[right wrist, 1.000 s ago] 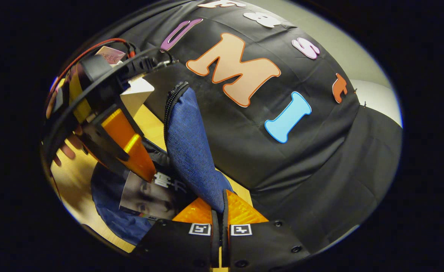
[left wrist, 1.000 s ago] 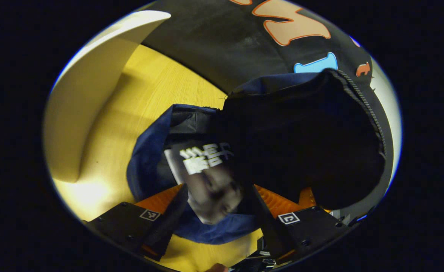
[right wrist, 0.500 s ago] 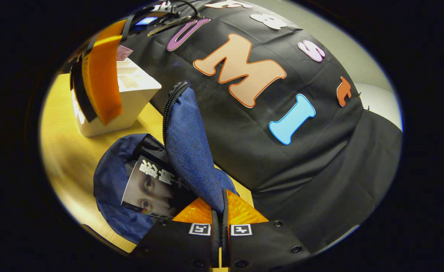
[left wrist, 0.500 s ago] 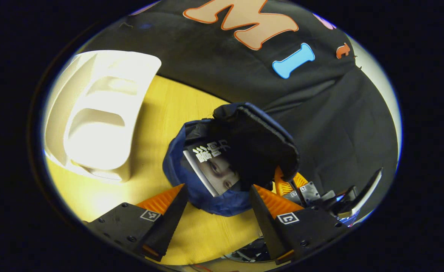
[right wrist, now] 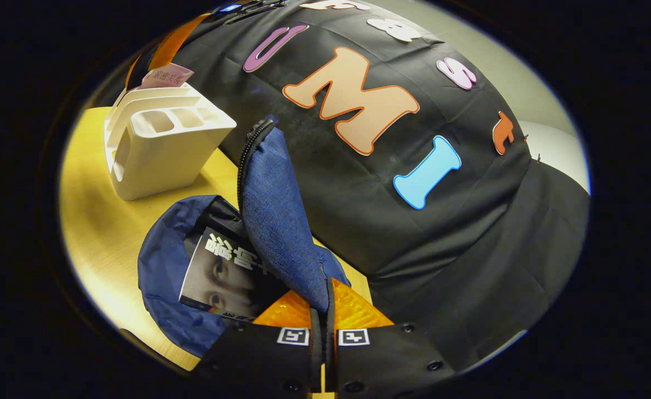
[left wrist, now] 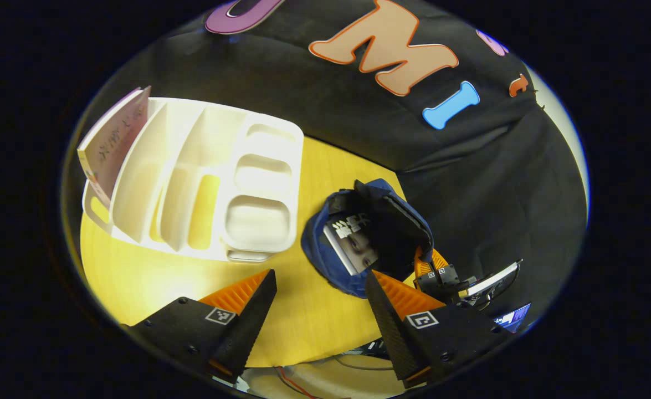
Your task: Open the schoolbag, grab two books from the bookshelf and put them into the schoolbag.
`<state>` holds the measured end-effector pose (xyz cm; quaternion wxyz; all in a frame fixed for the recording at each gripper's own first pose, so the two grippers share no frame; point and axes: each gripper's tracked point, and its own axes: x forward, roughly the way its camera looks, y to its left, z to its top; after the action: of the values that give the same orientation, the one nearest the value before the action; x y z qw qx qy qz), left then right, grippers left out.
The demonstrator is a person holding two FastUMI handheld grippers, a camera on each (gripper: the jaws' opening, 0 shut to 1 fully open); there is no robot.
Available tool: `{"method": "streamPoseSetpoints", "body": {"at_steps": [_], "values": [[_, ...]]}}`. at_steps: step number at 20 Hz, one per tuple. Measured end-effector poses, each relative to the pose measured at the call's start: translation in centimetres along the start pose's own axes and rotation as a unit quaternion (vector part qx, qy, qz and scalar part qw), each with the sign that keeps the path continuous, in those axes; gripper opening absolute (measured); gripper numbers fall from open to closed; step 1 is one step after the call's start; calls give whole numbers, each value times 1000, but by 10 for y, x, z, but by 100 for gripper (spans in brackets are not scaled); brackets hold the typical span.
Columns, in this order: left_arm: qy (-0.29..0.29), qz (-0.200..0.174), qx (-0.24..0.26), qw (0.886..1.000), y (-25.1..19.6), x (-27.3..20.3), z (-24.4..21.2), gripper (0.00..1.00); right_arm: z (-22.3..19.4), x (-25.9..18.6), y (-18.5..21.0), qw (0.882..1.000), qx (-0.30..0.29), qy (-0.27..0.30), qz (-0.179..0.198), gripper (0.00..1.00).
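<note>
My right gripper (right wrist: 323, 310) pinches the schoolbag (right wrist: 278, 221) flap — book (right wrist: 223, 274) inside, 8 o'clock. Left gripper (left wrist: 319, 288) spread wide, empty, above yellow table (left wrist: 303, 321); bookshelf (left wrist: 203, 183) at 10 o'clock.

The blue bag (right wrist: 170, 288) gaped open, one book (right wrist: 220, 277) inside; its flap (right wrist: 281, 221) rose from the right tongs (right wrist: 323, 310). Another book (left wrist: 116, 141) leaned in the white shelf (left wrist: 203, 183).
</note>
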<state>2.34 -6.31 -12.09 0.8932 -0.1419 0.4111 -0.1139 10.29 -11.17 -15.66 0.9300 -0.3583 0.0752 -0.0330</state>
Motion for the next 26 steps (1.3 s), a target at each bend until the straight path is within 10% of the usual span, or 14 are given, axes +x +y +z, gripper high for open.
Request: {"method": "streamPoseSetpoints", "body": {"at_steps": [14, 26], "values": [[39, 171, 20, 984, 154, -133, 77, 94, 0, 4, 10, 999, 7, 37, -19, 5], [113, 244, 89, 959, 250, -81, 126, 91, -5, -2, 12, 996, -7, 81, -48, 3]]}}
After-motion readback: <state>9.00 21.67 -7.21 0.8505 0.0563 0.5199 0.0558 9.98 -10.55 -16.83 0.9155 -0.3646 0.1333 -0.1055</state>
